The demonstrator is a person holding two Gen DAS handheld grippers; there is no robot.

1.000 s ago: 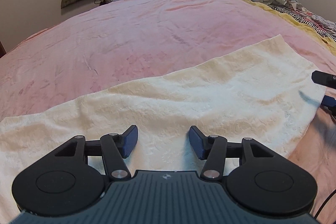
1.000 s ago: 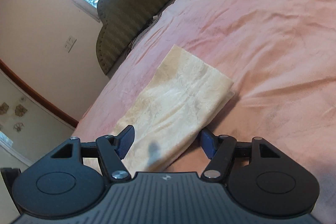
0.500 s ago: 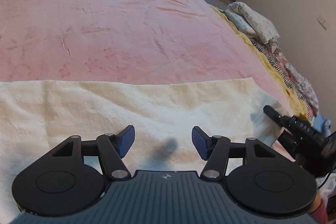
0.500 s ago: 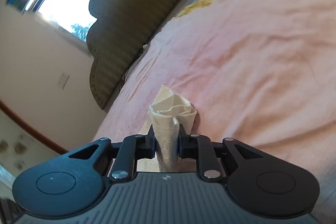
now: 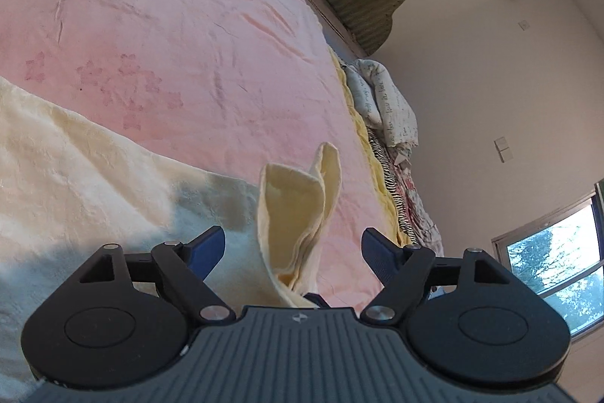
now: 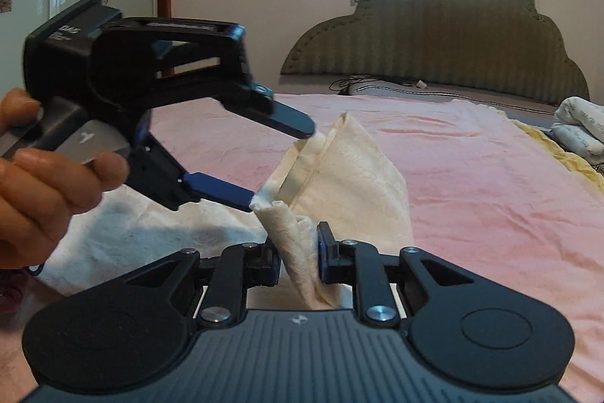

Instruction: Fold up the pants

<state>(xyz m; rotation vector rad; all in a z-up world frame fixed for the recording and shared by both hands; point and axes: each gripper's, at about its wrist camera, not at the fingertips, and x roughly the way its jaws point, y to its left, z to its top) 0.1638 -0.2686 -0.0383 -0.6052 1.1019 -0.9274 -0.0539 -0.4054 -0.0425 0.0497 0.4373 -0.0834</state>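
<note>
While its blue-padded fingers are pressed together on a bunched fold of cream fabric, the right gripper (image 6: 298, 257) holds one end of the pants (image 6: 351, 176) lifted off the bed, the soft, crinkle-textured cloth rising ahead of it into a loose cone with a stitched hem along its edge. Just ahead and to that tool's left, the left gripper (image 6: 281, 165), held in a bare hand (image 6: 45, 172), has its two flat fingers spread wide, their tips touching or nearly touching the raised hem. From the left wrist view, the left gripper (image 5: 292, 244) brackets the upright, layered flap of the pants (image 5: 298, 199) without pinching it. Beyond both tools the rest of the garment lies flat on a wrinkled pink bedsheet (image 6: 472, 153) with faint flower prints, which runs to a scalloped, ribbed olive headboard (image 6: 445, 36).
</note>
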